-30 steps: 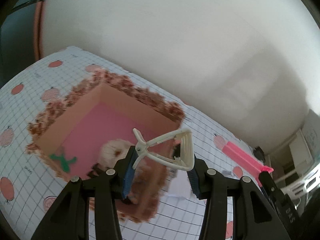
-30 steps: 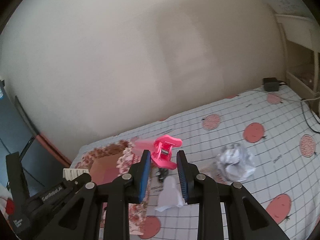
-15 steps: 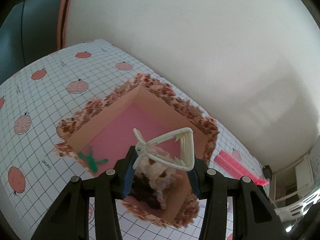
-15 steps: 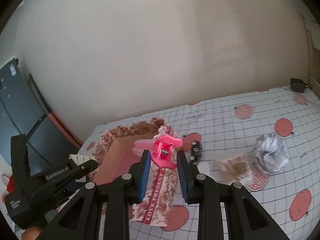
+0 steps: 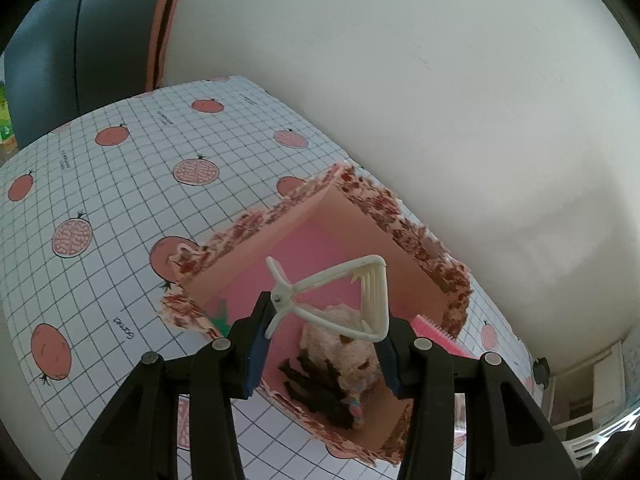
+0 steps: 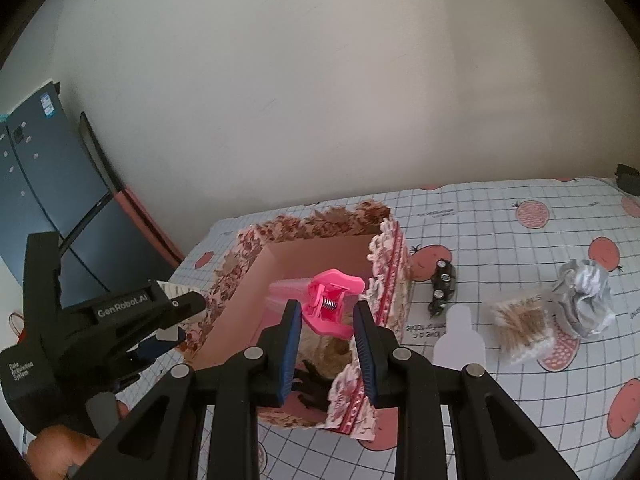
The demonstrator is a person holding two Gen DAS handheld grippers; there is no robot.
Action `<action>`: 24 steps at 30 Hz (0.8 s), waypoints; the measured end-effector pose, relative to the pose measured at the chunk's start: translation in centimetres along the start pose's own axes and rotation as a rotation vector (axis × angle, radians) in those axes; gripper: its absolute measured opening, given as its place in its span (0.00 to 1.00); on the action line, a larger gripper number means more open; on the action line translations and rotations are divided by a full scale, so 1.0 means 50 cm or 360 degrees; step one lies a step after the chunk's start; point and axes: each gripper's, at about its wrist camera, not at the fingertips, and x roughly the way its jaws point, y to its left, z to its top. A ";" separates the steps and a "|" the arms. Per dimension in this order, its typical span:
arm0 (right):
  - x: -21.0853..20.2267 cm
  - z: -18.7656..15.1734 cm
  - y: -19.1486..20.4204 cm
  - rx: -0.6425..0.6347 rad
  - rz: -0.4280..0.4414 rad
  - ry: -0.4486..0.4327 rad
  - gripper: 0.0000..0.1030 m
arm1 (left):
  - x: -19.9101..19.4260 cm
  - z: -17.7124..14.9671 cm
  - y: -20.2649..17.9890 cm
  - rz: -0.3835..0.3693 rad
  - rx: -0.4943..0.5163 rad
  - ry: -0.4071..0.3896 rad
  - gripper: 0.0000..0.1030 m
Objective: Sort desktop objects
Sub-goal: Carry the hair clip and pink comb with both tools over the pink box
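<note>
Clips held over open box. White hair claw (image 5: 336, 300), centre of the left wrist view, is pinched at hinge and far arm by the left tool (image 5: 320, 344), jaws closed on it. Pink spring clip (image 6: 330, 304), centre of the right wrist view, sits clamped in the right tool (image 6: 326, 344). Both hang above the floral box (image 6: 394, 264), which already holds a fluffy item and a dark claw. Both clips look light, stiff and smooth, likely brittle at the teeth; best held at the hinge end, not the tips. Right of the box on the counter (image 6: 500, 224): dark small object (image 6: 442, 286), furry packet (image 6: 520, 328), crumpled foil (image 6: 586, 300).
</note>
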 end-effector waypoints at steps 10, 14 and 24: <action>0.023 -0.012 0.016 -0.0032 0.0006 0.0052 0.28 | 0.027 -0.004 0.015 0.0090 0.0018 0.0086 0.47; 0.032 -0.018 0.018 -0.0040 0.0002 0.0081 0.28 | 0.040 -0.010 0.016 0.0116 0.0030 0.0131 0.47; 0.047 -0.030 0.021 -0.0055 -0.0016 0.0126 0.28 | 0.053 -0.019 0.008 0.0190 0.0096 0.0176 0.47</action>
